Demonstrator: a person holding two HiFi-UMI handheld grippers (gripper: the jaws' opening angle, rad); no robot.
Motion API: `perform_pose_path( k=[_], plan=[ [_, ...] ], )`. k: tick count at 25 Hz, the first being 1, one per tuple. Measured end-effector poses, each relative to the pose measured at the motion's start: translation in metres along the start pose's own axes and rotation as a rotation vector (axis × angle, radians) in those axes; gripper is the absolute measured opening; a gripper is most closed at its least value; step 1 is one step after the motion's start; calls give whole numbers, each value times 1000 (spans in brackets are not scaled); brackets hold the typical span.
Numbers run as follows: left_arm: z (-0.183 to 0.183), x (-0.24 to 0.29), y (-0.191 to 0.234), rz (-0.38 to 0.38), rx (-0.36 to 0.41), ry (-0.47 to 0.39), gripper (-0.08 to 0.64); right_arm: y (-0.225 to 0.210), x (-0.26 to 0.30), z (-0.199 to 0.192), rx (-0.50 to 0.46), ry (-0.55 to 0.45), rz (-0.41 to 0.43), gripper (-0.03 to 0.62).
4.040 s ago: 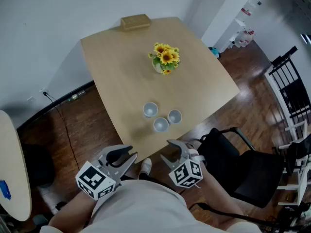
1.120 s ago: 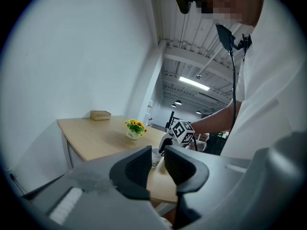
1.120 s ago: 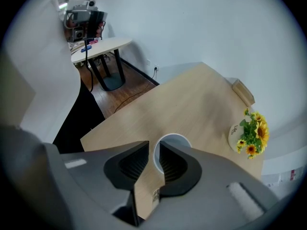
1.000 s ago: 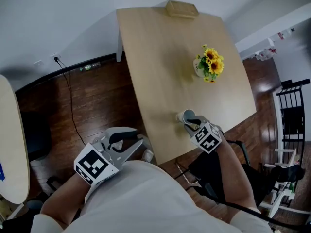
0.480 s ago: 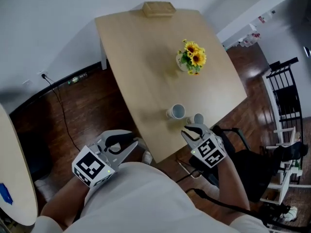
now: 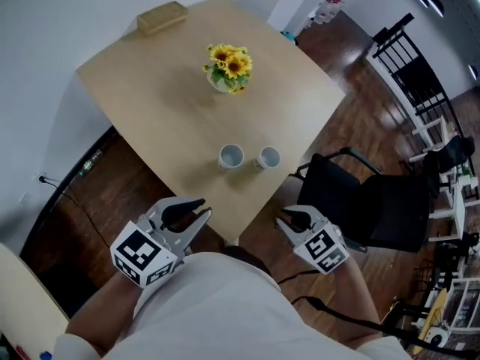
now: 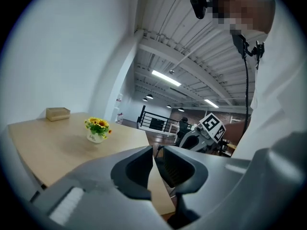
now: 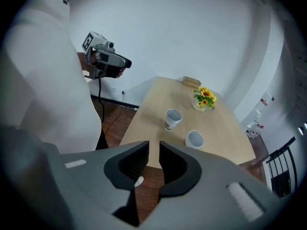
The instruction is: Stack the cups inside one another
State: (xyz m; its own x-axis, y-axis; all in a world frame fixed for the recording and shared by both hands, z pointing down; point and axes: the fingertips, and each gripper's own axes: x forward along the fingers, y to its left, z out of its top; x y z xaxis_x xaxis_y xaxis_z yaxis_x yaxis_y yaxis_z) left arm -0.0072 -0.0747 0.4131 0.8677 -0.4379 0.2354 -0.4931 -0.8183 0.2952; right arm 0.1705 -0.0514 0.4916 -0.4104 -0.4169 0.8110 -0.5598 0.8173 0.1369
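Two white cups stand side by side near the table's [image 6: 142, 81] near edge, one at the left [image 6: 231, 156] and one at the right [image 6: 268, 158]. The right gripper view shows them too, the nearer cup [image 8: 194, 139] and the farther cup [image 8: 173, 118]. Whether a third cup sits inside either I cannot tell. My right gripper [image 6: 286, 217] hangs off the table over the floor, jaws a narrow gap apart and empty [image 8: 154, 145]. My left gripper [image 6: 204, 207] is held close to the body short of the table edge, also narrowly apart with nothing in it [image 7: 157, 150].
A pot of sunflowers [image 6: 229, 66] stands mid-table and a tan box [image 6: 161, 17] lies at the far edge. A black chair [image 6: 367, 201] stands at the table's right, close to my right gripper. Dark wooden floor lies below.
My right gripper has left the cups and drawn back off the table edge toward the body. Three separate cups stood there four seconds ago; two show now. The left gripper shifted slightly.
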Motion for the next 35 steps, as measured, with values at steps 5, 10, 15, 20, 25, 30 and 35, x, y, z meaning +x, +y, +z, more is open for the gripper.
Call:
perform_pose_path(
  k=[5, 10, 15, 20, 25, 30, 35],
  plan=[
    [6, 29, -15, -60, -12, 22, 109, -23, -1, -26, 5, 28, -38, 74],
    [7, 37, -15, 7, -3, 16, 112, -60, 18, -35, -68, 83, -1, 75],
    [6, 28, -5, 166, -52, -20, 115, -94, 59, -40, -188, 121, 71, 90],
    [1, 18, -9, 326, -99, -48, 115, -122, 99, -44, -384, 192, 125, 115],
    [-5, 13, -22, 477, -153, -83, 115, -131, 130, -49, -556, 232, 200, 115],
    [-13, 5, -32, 580, -184, -104, 115, -126, 149, -59, -687, 273, 246, 112],
    [-16, 1, -36, 636, -205, -121, 115, -127, 154, -61, -718, 275, 261, 31]
  ],
)
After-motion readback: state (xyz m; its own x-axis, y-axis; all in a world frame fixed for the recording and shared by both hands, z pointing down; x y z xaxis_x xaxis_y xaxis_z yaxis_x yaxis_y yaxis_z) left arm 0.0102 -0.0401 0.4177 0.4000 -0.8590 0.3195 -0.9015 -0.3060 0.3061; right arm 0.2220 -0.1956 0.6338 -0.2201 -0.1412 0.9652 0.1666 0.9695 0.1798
